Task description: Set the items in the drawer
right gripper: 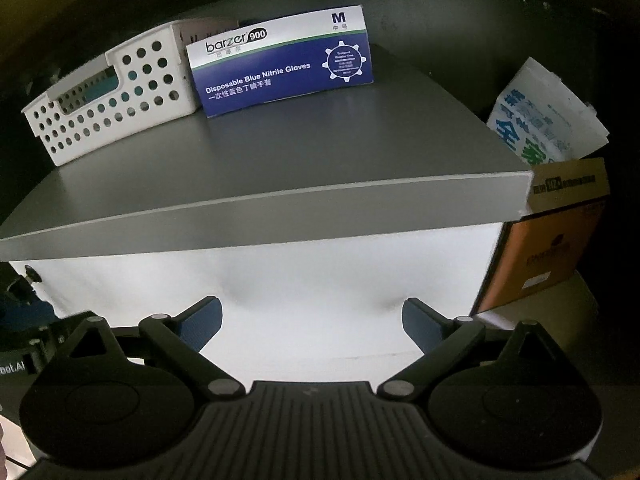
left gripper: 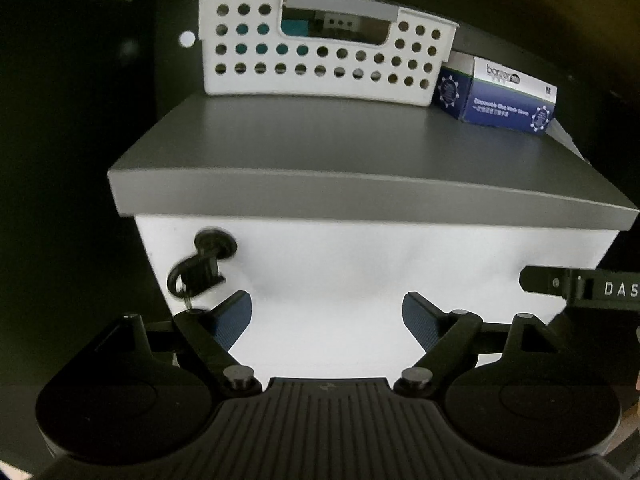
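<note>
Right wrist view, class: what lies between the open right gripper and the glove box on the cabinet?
Only bare grey cabinet top and the white drawer front separate the right gripper from the glove box; nothing stands there, as the right wrist view shows.

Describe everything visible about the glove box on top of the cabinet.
The glove box is a rectangular cardboard carton, dark blue below with a white band on top and a thin green stripe between. Print reads "barzer 900", "Disposable Blue Nitrile Gloves", size "M", with Chinese text and a white gear emblem. It stands on its long edge at the back of the grey cabinet top, printed face forward, close beside the white perforated basket; whether they touch is unclear. It looks intact; whether it is opened cannot be seen. Neither set of tongs touches it.
</note>
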Motion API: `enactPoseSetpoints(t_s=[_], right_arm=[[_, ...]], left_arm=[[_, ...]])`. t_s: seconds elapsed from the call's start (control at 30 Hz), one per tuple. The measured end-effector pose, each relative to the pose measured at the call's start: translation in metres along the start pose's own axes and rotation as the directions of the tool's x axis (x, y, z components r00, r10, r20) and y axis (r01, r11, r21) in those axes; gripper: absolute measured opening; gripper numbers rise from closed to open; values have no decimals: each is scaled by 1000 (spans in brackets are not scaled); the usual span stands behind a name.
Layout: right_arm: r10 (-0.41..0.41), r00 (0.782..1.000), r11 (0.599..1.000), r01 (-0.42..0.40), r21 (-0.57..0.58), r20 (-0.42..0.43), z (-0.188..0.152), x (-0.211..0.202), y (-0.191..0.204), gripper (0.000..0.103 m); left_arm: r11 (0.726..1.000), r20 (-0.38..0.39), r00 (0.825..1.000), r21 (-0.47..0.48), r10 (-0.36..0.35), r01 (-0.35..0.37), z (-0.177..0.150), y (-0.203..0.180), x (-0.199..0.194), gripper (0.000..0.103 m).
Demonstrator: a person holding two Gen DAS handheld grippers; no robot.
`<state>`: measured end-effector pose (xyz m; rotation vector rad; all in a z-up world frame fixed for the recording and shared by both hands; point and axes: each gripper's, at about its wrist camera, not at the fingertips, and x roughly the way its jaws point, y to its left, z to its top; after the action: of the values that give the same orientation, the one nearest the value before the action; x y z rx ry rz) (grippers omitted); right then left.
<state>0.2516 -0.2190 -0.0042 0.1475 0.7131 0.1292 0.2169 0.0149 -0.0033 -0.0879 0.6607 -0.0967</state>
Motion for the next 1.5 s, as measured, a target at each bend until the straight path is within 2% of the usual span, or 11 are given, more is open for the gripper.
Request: enactPoseSetpoints(t_s=[0.57, 1.0, 1.5], right_arm=[[59, 998, 998, -59, -37, -10, -36, -76, 7, 99], [92, 996, 991, -90, -99, 15, -57, -144, 14, 99], [116, 991, 988, -107, -115, 72, -58, -217, 14, 101]], left_arm=[[999, -14, 1000, -48, -14, 13, -27, -9, -72, 86], [997, 1, 1000, -79, -17, 17, -41, -15, -128, 92], [998, 17, 999, -60, -27, 28, -42, -34, -191, 98]])
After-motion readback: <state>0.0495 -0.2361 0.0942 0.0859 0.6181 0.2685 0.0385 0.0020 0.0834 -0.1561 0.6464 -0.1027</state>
